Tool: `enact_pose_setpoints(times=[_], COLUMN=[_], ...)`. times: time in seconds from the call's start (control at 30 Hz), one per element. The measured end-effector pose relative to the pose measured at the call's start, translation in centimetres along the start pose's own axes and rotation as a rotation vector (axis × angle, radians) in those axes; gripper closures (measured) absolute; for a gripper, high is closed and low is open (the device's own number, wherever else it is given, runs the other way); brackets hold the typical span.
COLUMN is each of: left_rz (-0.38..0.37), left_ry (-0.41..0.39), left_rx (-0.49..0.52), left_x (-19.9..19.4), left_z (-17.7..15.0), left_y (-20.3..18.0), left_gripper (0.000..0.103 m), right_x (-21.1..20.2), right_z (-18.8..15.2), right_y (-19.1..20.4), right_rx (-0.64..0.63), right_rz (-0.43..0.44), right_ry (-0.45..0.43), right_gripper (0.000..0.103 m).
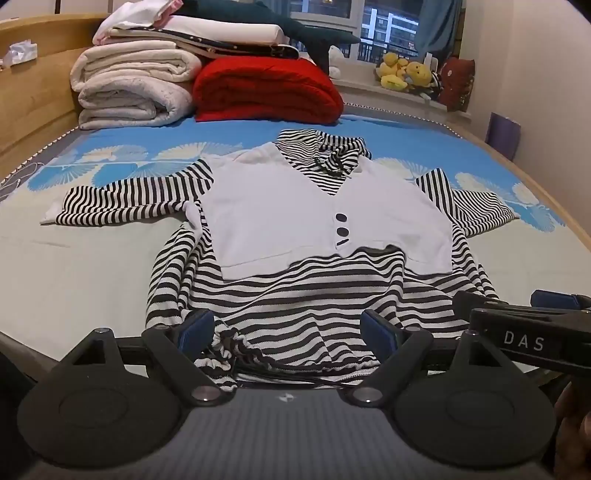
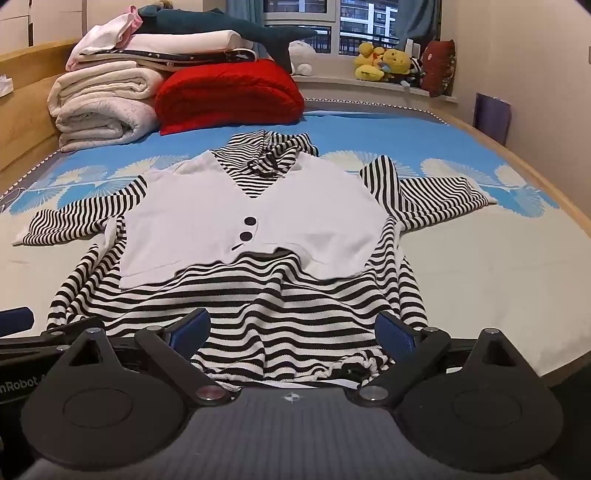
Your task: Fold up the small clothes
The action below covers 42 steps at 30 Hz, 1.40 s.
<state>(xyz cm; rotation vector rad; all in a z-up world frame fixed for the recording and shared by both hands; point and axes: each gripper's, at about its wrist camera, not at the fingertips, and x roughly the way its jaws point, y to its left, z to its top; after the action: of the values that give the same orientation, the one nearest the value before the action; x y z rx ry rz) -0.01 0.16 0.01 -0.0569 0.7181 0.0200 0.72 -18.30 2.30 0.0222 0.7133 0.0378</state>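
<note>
Both tools (left (image 1: pixel 290 334), right (image 2: pixel 291 334)) tilt downward, agape.

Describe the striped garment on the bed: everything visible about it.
The striped garment is a small black-and-white knit top with a white vest panel, dark buttons and a striped collar. It lies face up on the bed, sleeves spread sideways, lower part rumpled. Its hem lies between the open left gripper fingers, ungripped.

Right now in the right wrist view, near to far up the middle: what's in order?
right gripper, open → gathered hem of the striped dress → white vest panel with dark buttons → striped collar → blue sheet → red blanket → window.
</note>
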Motion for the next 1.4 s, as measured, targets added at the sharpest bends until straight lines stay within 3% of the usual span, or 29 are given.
enact_pose_setpoints(times=[1.13,1.4], left_rz=[0.001,-0.013], left_ry=[0.029,0.044], left_rx=[-0.023,-0.027], left_x=[0.44,0.24], left_z=[-0.13,0.27], left_y=[0.57,0.24], left_gripper=[0.014,0.026], right_x=[0.42,0.59], right_z=[-0.44,-0.48], right_y=[-0.08,-0.02], right_rx=[-0.001,0.002], right_rz=[0.000,0.010], right_ry=[-0.014,-0.024], right_gripper=[0.007,0.007])
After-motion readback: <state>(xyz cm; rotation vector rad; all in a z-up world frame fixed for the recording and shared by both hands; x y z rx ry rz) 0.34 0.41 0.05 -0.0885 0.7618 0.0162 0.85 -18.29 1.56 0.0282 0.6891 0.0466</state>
